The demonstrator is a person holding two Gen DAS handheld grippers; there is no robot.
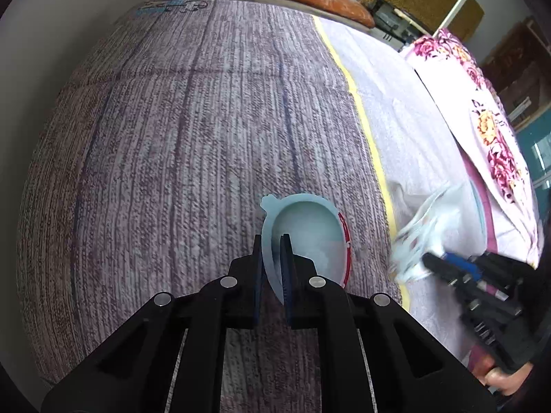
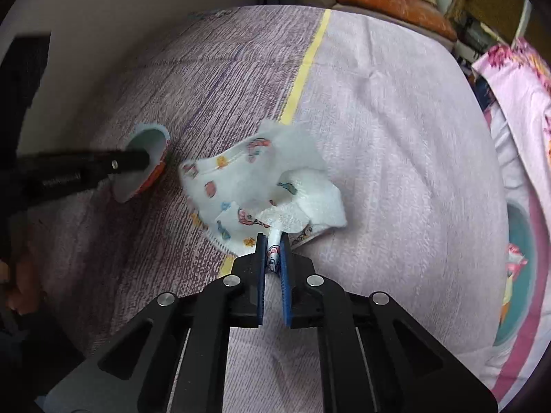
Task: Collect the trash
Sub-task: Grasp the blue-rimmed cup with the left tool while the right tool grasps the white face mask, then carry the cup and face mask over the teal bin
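Trash item one: small pale-blue plastic cup (image 1: 304,237) with a red printed band on its outer wall, lying on its side on the purple-grey woven mat (image 1: 172,155), mouth facing the left gripper (image 1: 273,268). Left jaws are nearly closed on the cup's near rim, one blue pad inside the wall, one outside. The red band carries white marks, too small and curved to read. Trash item two: crumpled white disposable diaper (image 2: 255,186) with small coloured cartoon prints, directly ahead of the right gripper (image 2: 273,254), straddling the yellow stripe (image 2: 303,72) where the mat meets the pale lilac bed sheet (image 2: 396,137). Right jaws are clamped on a thin edge of the diaper, printed fabric visible between the blue pads. The prints are pictures only, no legible text. From the right wrist view, the cup and the left gripper's black finger sit ahead and to the left, close beside the diaper but not touching it. From the left wrist view, the right gripper shows at lower right with the diaper blurred at its tip. Faint blue printed logo (image 1: 172,7) at the mat's far edge, unreadable. Pink floral quilt (image 1: 482,120) lies to the right, beyond the sheet.
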